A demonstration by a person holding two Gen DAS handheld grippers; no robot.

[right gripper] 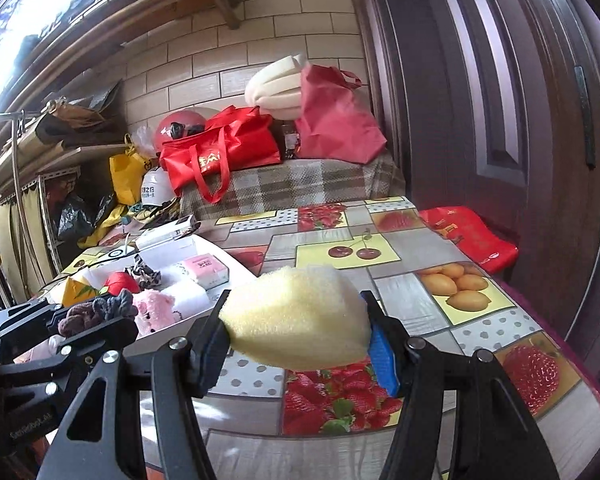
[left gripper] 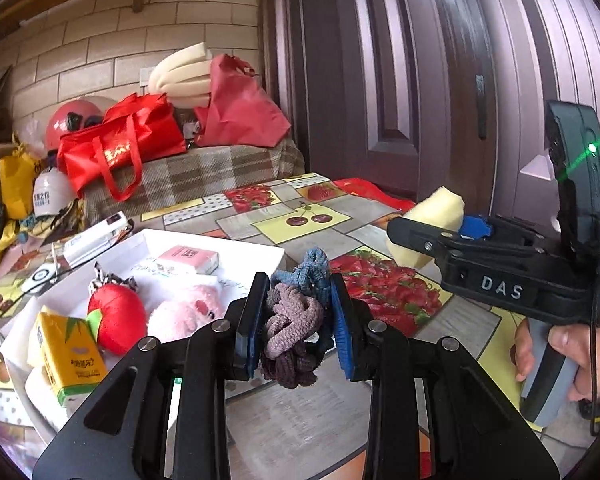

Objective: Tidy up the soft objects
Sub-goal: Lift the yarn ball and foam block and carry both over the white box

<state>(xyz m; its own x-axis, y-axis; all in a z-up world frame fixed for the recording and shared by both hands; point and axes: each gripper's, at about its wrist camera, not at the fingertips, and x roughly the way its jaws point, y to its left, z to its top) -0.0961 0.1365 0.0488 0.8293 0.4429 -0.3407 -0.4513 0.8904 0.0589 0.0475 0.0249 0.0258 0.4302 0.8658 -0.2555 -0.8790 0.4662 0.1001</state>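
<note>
My left gripper [left gripper: 299,322] is shut on a bundle of fuzzy hair ties [left gripper: 293,320], mauve, brown and blue, held above the table; the bundle also shows in the right wrist view [right gripper: 96,312]. My right gripper [right gripper: 300,334] is shut on a yellow sponge [right gripper: 298,318], held above the fruit-print tablecloth; the sponge also shows in the left wrist view [left gripper: 432,216]. A white tray [left gripper: 256,250] at the left holds a red apple plush [left gripper: 118,318], a pink plush [left gripper: 184,312], a yellow tissue pack [left gripper: 70,354] and a pink pack [left gripper: 190,258].
The table [right gripper: 428,300] has a fruit-print cloth. A dark door [right gripper: 480,80] stands close on the right. A red bag [right gripper: 472,238] lies at the table's far right edge. Red bags [right gripper: 220,152], foam [right gripper: 274,88] and helmets pile on a plaid bench behind.
</note>
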